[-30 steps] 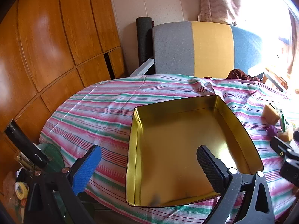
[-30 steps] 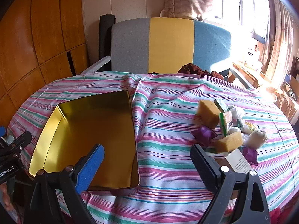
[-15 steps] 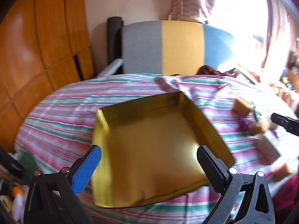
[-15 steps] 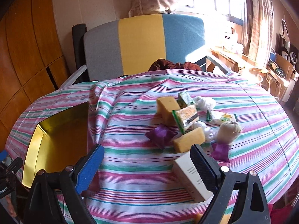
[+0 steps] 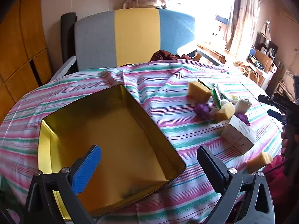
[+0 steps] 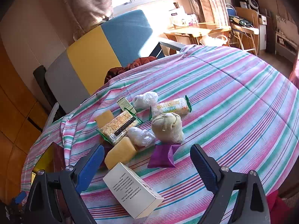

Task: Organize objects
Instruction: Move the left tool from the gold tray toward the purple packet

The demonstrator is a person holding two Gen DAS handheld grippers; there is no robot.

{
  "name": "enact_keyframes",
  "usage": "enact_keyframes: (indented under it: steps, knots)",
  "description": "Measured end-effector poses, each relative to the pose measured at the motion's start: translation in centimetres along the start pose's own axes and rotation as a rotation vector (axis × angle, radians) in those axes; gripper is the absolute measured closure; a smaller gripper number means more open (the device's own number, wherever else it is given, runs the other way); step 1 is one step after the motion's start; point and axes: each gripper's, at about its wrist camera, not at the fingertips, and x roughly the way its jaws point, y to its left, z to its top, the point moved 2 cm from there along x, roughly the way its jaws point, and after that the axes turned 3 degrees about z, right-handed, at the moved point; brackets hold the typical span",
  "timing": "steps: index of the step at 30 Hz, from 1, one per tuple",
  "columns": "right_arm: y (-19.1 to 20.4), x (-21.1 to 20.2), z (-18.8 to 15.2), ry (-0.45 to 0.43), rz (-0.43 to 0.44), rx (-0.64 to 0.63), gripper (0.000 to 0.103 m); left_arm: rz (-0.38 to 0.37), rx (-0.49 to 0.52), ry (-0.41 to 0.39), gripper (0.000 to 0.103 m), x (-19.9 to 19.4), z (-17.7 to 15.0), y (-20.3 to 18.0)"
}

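An empty gold tin lies on the striped cloth, and my left gripper hangs open over its near right corner. A cluster of small items sits to its right: yellow sponge blocks, a white carton, purple packets, wrapped snack bars, a beige sock ball and white plastic wads. My right gripper stands open just above the carton and the purple packet, holding nothing. Only a sliver of the tin shows at the left of the right wrist view.
A round table under a pink and green striped cloth carries everything. A grey, yellow and blue chair stands behind it with a dark red garment on its seat. Wooden cabinets are left; desks and clutter right.
Both views have swung to the right. The item cluster now fills the right wrist view and the tin has slid to its left edge. Both grippers have stayed open.
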Motion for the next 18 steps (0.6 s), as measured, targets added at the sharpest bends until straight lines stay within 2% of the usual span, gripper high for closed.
enact_keyframes:
  steps: [8, 10, 12, 13, 15, 18]
  knots:
    - [-0.2, -0.1, 0.2, 0.007, 0.068, 0.023, 0.008, -0.076, 0.13, 0.061, 0.001, 5.3, 3.5, -5.8]
    - [0.1, -0.1, 0.1, 0.01, 0.077, 0.014, 0.008, -0.083, 0.187, 0.078, 0.003, 7.3, 4.6, -7.6]
    - [0.1, -0.1, 0.1, 0.012, 0.087, 0.011, 0.008, -0.102, 0.234, 0.112, 0.016, 9.3, 5.4, -9.0]
    - [0.2, -0.1, 0.1, 0.014, 0.091, 0.011, 0.008, -0.119, 0.248, 0.131, 0.018, 10.2, 5.7, -9.6]
    - [0.3, 0.3, 0.0, 0.031, 0.101, 0.008, 0.008, -0.13, 0.268, 0.154, 0.022, 12.0, 6.2, -10.6]
    - [0.6, 0.7, 0.0, 0.05, 0.106, -0.008, 0.008, -0.153, 0.308, 0.159, 0.022, 13.8, 7.1, -12.0]
